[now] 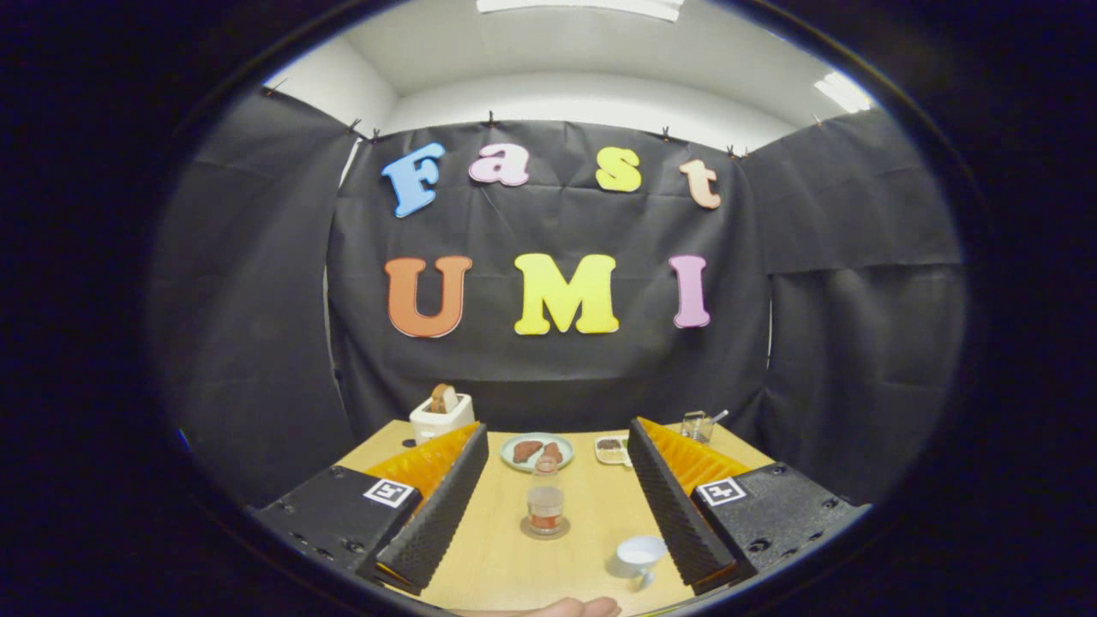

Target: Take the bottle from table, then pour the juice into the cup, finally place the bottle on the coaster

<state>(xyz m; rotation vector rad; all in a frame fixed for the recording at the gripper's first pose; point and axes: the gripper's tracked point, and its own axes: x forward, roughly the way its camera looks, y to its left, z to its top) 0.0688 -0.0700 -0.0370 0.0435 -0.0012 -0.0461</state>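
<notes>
- Bottle (545, 497) is standing upright on a round coaster (545, 529) at mid-table, between the two fingers and just ahead of them; a little reddish juice is sitting in its lower part.
- Gripper (557, 514) is hanging wide open, fingers well apart and touching nothing; the bottle is lying inside the gap, so a straight advance would bring both pads to its sides.
- Cup (641, 553), white and upright, is sitting nearer than the bottle, just beside the right finger (677, 506). It is placed apart from the bottle, likely to leave room for tilting over it.
- Judgement: either the grasp has not begun or the bottle is already set down; I cannot tell whether the cup is holding juice.
- Plate (536, 451) with brown food and a small dish (612, 450) are lying beyond the bottle, clear of the working lane.
- Toaster (440, 415) with a slice in it is standing at the far left corner; a glass container (698, 425) at the far right.
- Part of a hand (572, 608) is resting at the near table (497, 557) edge.
- Risk, as I judge it: the cup is close to the right finger and could be nudged.
</notes>
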